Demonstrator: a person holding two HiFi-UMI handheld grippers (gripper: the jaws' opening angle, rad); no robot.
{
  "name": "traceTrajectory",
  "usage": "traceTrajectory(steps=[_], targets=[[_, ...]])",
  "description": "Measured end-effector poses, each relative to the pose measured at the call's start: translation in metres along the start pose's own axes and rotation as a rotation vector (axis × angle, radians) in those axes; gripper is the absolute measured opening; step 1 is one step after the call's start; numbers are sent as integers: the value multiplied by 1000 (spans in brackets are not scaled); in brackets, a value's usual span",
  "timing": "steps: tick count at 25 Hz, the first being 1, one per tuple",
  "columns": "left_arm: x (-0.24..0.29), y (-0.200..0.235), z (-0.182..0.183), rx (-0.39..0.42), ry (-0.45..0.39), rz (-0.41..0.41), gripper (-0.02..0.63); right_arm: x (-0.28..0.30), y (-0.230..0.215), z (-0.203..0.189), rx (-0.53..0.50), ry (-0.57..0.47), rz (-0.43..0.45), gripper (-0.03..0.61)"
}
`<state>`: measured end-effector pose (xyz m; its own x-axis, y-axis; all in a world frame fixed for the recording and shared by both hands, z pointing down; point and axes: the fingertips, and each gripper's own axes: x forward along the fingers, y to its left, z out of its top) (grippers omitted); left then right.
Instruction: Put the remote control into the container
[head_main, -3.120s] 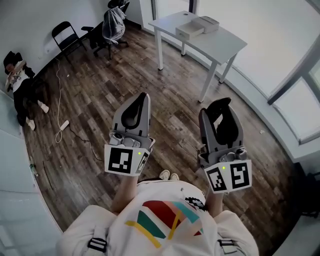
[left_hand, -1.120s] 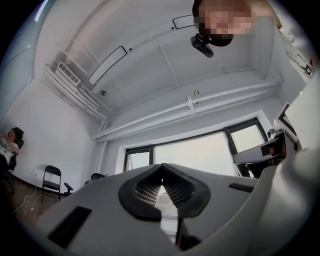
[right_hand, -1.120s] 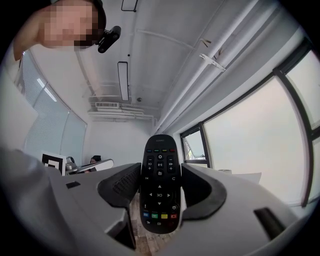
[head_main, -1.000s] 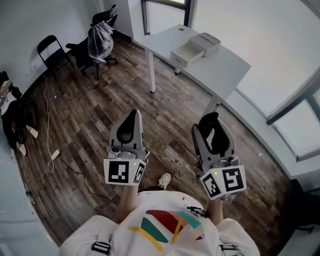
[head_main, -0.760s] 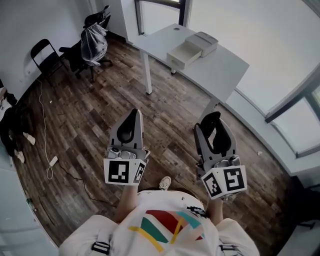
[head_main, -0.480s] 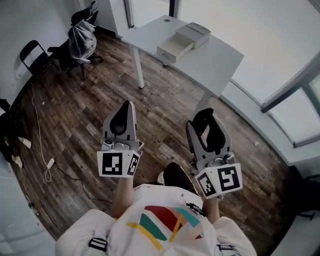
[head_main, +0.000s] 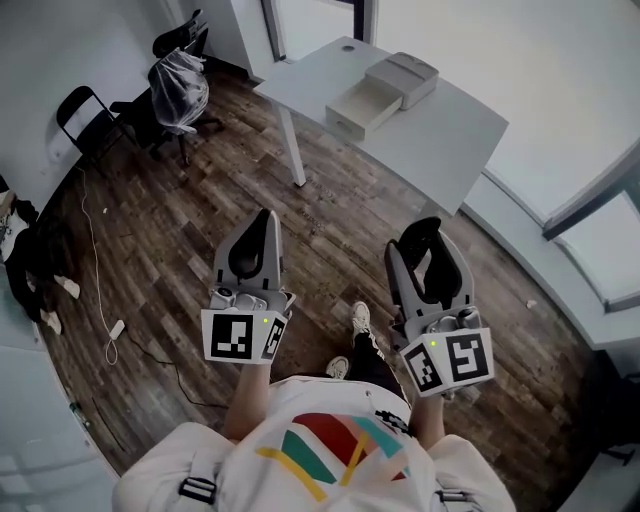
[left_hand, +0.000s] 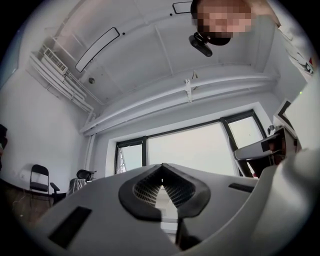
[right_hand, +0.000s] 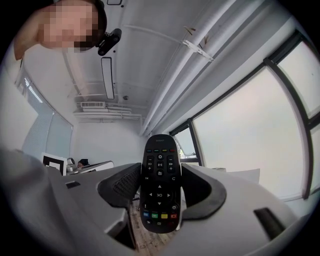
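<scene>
Open floor (head_main: 330, 225) up to table (head_main: 455, 140); white box (head_main: 402, 78) beside container (head_main: 352, 108).

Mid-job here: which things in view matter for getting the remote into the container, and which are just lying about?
For the job:
- remote control, clamped in the right gripper
- open white container on the table

Lying about:
- grey box beside the container
- folding chair
- plastic-covered chair
- power strip on the floor
- left gripper, jaws shut, empty
</scene>
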<state>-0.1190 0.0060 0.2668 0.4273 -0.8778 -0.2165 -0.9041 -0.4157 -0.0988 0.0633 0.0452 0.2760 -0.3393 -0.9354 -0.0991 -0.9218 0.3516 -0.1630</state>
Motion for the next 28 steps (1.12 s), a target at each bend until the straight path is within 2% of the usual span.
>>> traceTrajectory(steps=[3, 10, 21, 28], targets=[[22, 4, -5, 5, 9, 16, 8, 12, -18, 5, -4, -8, -5, 252], [61, -15, -23, 15, 35, -23, 8, 35, -63, -4, 17, 5, -42, 252], [93, -2, -43, -14, 50, 22, 8, 84, -52, 4, -99, 5, 76, 252], [142, 0, -62, -37, 44, 41, 8, 120, -94, -7, -110, 41, 75, 252]])
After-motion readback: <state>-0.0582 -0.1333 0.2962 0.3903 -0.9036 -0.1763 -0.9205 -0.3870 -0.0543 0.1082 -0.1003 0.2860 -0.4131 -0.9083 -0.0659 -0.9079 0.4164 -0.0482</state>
